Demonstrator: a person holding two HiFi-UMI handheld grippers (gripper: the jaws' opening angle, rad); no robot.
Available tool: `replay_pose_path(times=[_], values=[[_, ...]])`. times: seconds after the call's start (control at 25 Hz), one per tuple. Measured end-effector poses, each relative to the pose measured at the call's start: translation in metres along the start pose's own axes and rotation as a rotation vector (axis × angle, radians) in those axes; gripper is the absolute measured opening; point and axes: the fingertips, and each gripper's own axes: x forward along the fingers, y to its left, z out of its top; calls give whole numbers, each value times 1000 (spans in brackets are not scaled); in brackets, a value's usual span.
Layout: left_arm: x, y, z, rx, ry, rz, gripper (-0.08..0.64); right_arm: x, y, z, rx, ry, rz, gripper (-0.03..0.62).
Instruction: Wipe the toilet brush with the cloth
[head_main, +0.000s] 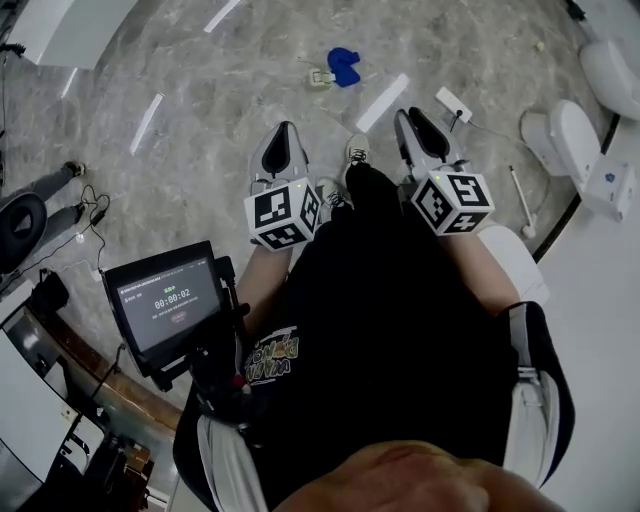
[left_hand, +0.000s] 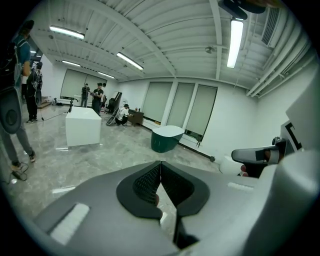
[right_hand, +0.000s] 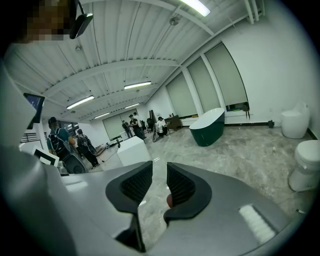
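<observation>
- Room: large open hall, grey marbled floor (head_main: 200, 80), ribbed ceiling with strip lights; a dark green bathtub (right_hand: 210, 127) and a white block (left_hand: 82, 127) stand far off, with people beyond.
- Toilet (head_main: 575, 135): white, at the right edge of the head view, on the floor.
- Toilet brush (head_main: 520, 200): what appears to be it is a thin white rod lying flat on the floor just beside the toilet, with a small knob at its near end; detail too small to confirm. Judged light and stiff and likely to roll, so best taken mid-handle, clear of the head.
- Cloth (head_main: 343, 66): blue, crumpled on the floor ahead, well apart from the brush. Judged soft, limp and light, so a raised fold is the place to pinch.
- Left gripper (head_main: 284, 130): held above the floor, fingers (left_hand: 147, 182) together at the tips, nothing between them.
- Right gripper (head_main: 408, 115): alongside, fingers (right_hand: 135, 185) apart, gap empty.
- Screen (head_main: 168, 303): lower left, showing a timer.
</observation>
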Motion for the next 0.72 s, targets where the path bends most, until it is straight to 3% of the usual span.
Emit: replay_pose_path(times=[0.2, 0.4, 0.72], values=[[-1, -7, 12, 59, -1, 2, 2, 0, -5, -1, 52, 1, 0, 92], [22, 5, 18, 126, -21, 12, 2, 38, -14, -13, 95, -4, 24, 89], [10, -11, 34, 254, -136, -44, 2, 29, -10, -9, 53, -90, 6, 84]])
